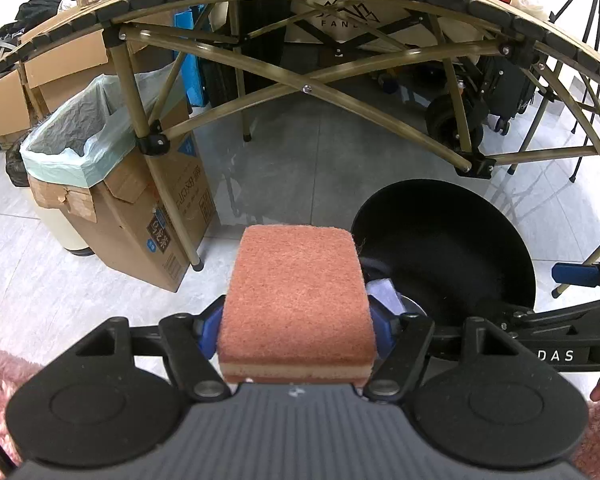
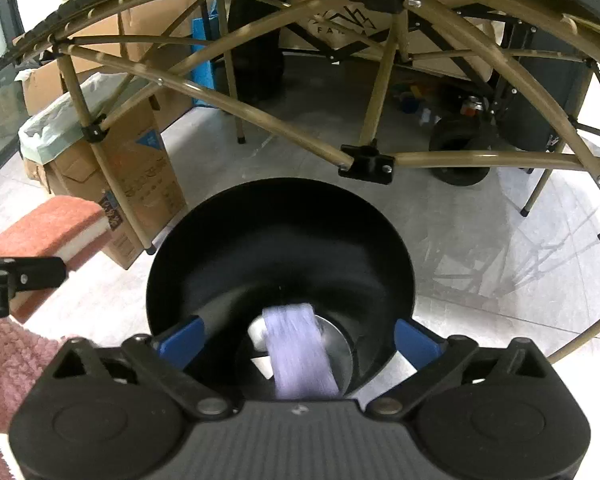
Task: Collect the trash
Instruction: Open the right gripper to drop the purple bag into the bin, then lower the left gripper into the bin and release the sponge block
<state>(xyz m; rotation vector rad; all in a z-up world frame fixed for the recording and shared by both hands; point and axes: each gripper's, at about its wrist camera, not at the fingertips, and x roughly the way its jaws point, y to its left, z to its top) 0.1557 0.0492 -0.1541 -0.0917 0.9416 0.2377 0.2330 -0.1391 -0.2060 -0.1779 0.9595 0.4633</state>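
Note:
My left gripper [image 1: 296, 330] is shut on an orange scouring sponge [image 1: 296, 292], held above the floor. The sponge also shows at the left of the right wrist view [image 2: 40, 232]. My right gripper [image 2: 298, 340] holds a black pan [image 2: 280, 256] by its handle end, which is wrapped in a lilac strip [image 2: 298, 352]; its blue fingers [image 2: 180, 340] stand wide on either side. The pan also shows in the left wrist view [image 1: 448, 248], right of the sponge. A cardboard box lined with a pale green trash bag [image 1: 76, 140] stands to the left.
A folding table frame with tan legs [image 1: 300, 88] arches overhead. Cardboard boxes [image 1: 32, 80] stand at the back left. A wheeled cart [image 1: 460, 120] and a tripod [image 1: 592, 32] are at the right. A pink rug [image 2: 16, 368] lies at the lower left.

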